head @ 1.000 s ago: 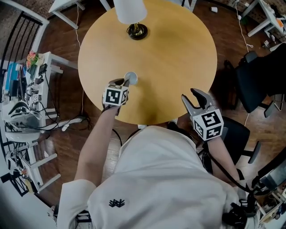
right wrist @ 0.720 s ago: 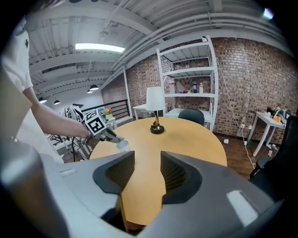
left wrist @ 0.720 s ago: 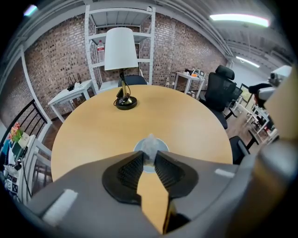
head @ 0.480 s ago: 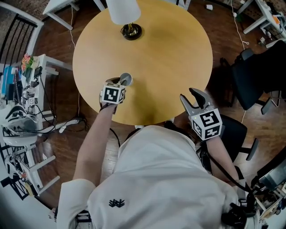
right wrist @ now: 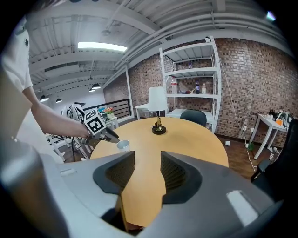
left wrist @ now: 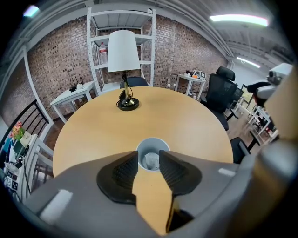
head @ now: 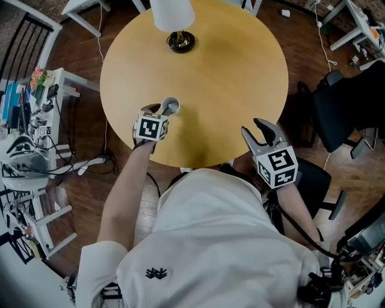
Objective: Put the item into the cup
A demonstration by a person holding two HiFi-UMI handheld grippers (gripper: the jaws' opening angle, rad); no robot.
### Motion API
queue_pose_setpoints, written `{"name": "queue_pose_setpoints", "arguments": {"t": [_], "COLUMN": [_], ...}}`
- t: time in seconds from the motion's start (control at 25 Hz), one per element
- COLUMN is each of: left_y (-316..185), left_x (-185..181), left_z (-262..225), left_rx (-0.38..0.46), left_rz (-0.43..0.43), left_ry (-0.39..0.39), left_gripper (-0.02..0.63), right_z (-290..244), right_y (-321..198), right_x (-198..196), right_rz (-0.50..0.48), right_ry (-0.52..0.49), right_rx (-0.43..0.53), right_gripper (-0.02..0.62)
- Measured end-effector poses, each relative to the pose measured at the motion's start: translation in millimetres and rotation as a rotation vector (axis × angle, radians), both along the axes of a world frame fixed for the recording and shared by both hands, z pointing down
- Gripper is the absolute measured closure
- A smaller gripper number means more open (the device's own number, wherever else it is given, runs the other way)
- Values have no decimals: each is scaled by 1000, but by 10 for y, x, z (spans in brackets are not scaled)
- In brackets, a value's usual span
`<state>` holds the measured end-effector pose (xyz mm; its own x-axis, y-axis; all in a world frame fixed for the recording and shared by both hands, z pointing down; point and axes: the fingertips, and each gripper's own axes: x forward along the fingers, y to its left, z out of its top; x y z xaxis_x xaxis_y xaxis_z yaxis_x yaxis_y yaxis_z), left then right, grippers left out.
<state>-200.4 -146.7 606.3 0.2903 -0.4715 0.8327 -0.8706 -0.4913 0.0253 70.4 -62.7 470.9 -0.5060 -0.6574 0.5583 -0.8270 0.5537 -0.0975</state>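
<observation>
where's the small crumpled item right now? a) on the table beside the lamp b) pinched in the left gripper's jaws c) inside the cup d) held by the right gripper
c: the left gripper view shows the pale crumpled item lying down inside the cup.

Room evenly lit by ceiling strip lights (right wrist: 101,46); tubes blown out w/ glare. Round table (head: 240,96) has a soft sheen and a faint shadow beside the table lamp (head: 172,15). Gripper views: strong fisheye bend, black vignette at corners, near foreground soft.
</observation>
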Motion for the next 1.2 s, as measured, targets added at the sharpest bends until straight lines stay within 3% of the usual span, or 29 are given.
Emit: {"name": "queue_pose_setpoints", "arguments": {"t": [0.28,0.64,1.04,1.2], "left_y": [90,352,1017,1319], "left_x": [20,95,200,305], "left_z": [-261,-832,-1778,-1857], "left_rx": [50,154,375,403], "left_rz": [-8,-29,-110,-132], "left_ry": [30,145,283,301], "left_gripper": [483,483,483,483], "right_z": [-13,-40,-333,-457], "right_y": [15,3,-5,23], "right_x": [-116,-219,-253,-263], "right_rz": [-26,-70,-115,-143], "right_ry": [-10,-9,-46,-47], "right_rx": [5,17,70,89], "right_gripper": [417,417,417,417]}}
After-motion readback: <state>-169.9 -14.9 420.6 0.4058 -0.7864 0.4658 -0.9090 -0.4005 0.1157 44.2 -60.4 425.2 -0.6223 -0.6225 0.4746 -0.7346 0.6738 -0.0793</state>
